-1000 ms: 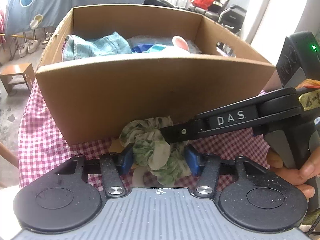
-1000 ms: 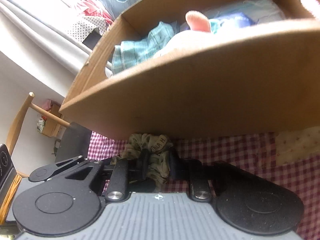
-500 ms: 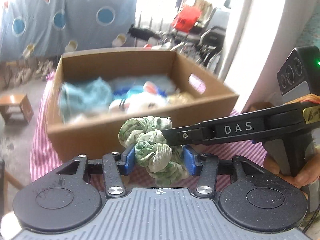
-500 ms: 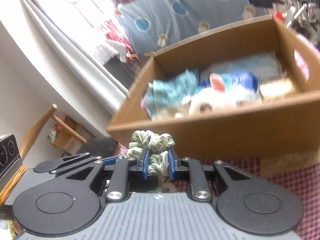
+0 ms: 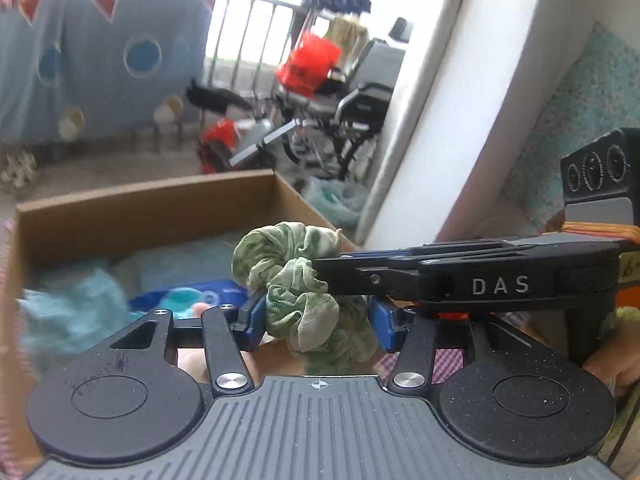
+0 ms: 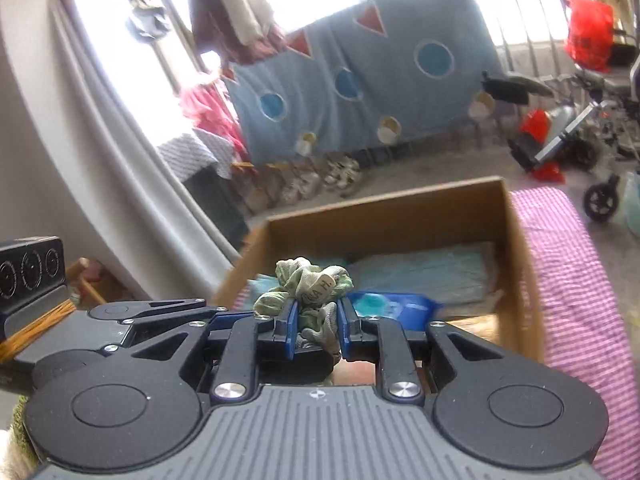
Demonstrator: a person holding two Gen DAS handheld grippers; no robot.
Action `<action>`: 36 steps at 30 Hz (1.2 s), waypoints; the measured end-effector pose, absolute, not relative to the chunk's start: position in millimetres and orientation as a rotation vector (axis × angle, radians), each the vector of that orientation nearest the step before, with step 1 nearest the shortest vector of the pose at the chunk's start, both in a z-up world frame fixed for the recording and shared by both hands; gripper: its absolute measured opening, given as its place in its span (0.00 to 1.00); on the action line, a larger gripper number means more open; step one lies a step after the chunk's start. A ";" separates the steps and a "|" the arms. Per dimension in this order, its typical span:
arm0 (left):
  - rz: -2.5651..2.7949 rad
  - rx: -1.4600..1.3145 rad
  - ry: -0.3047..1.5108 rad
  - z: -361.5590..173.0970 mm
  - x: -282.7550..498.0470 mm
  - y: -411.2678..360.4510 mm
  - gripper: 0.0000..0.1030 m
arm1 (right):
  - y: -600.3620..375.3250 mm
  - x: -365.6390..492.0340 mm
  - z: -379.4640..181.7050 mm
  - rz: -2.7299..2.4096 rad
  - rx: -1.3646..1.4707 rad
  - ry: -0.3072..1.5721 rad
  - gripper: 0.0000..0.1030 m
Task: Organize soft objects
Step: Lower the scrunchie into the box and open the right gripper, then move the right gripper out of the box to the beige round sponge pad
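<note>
A crumpled green scrunchie (image 5: 304,308) hangs in the air over the near rim of an open cardboard box (image 5: 152,208). My left gripper (image 5: 318,320) is shut on its lower part, blue pads pressing from both sides. From the right, my right gripper (image 5: 324,270) pinches the upper part. In the right wrist view the scrunchie (image 6: 312,284) sits squeezed between the narrow blue pads of my right gripper (image 6: 316,328), and the left gripper (image 6: 240,318) comes in from the left. The box (image 6: 384,216) lies just ahead and below.
Inside the box lie a light-blue cloth (image 5: 68,308), a blue packet (image 6: 392,304) and a pale flat packet (image 6: 432,272). A pink checked tablecloth (image 6: 568,280) runs right of the box. A hand (image 5: 612,364) grips the right tool. A white wall is close at right.
Both grippers have risen together with the scrunchie, from table level in front of the box wall to above its near rim. The box interior now shows from above.
</note>
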State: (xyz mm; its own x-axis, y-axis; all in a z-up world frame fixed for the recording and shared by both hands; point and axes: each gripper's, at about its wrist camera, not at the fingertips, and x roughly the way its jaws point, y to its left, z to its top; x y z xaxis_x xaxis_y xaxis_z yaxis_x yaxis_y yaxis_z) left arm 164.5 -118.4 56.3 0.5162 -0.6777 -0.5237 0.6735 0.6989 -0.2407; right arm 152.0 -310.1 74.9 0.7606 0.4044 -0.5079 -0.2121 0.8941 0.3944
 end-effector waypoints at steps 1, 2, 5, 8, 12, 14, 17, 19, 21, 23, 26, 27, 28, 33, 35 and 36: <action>-0.828 -0.023 0.656 52.0 174.9 -125.0 0.50 | -315.8 161.9 71.3 0.337 0.325 0.650 0.22; -0.831 -0.038 0.686 45.6 184.7 -130.7 0.50 | -320.7 171.0 67.3 0.330 0.325 0.679 0.22; -0.857 -0.094 0.793 24.4 214.0 -146.7 0.50 | -332.0 193.5 46.1 0.316 0.313 0.781 0.22; -0.866 -0.108 0.872 6.1 232.8 -156.5 0.50 | -336.3 216.7 25.7 0.318 0.302 0.903 0.22; -0.874 -0.099 0.967 -12.0 248.6 -161.3 0.58 | -338.7 242.7 1.7 0.318 0.288 1.071 0.21; -0.866 -0.089 1.001 -17.7 250.7 -158.5 0.64 | -337.5 249.7 -6.7 0.317 0.273 1.140 0.21; -0.856 -0.089 1.020 -18.8 253.3 -153.6 0.73 | -333.9 259.4 -15.6 0.305 0.236 1.215 0.21; -0.864 -0.092 1.000 -15.3 250.4 -147.2 0.76 | -331.5 264.0 -19.6 0.301 0.215 1.248 0.21; -0.861 -0.091 0.977 -9.1 246.3 -140.5 0.78 | -329.2 269.5 -22.6 0.299 0.204 1.269 0.22; -0.850 -0.097 0.944 -2.9 242.9 -132.2 0.82 | -325.8 271.9 -25.8 0.290 0.189 1.272 0.22; -0.840 -0.101 0.876 8.4 234.4 -119.1 0.85 | -322.1 275.5 -26.8 0.285 0.175 1.252 0.23; -0.839 -0.104 0.854 12.4 231.1 -115.2 0.88 | -320.7 276.1 -27.4 0.283 0.166 1.246 0.24; -0.838 -0.107 0.833 16.1 228.0 -110.7 0.90 | -318.3 276.6 -28.8 0.274 0.146 1.242 0.24; -0.786 -0.125 0.743 29.9 215.3 -84.6 0.95 | -315.8 271.0 -17.4 0.242 0.106 1.174 0.53; -0.756 -0.139 0.719 34.7 207.2 -72.1 0.95 | -316.8 263.3 -4.6 0.226 0.105 1.113 0.57; -0.743 -0.152 0.711 36.4 203.5 -65.2 0.95 | -317.8 259.4 2.6 0.220 0.106 1.082 0.57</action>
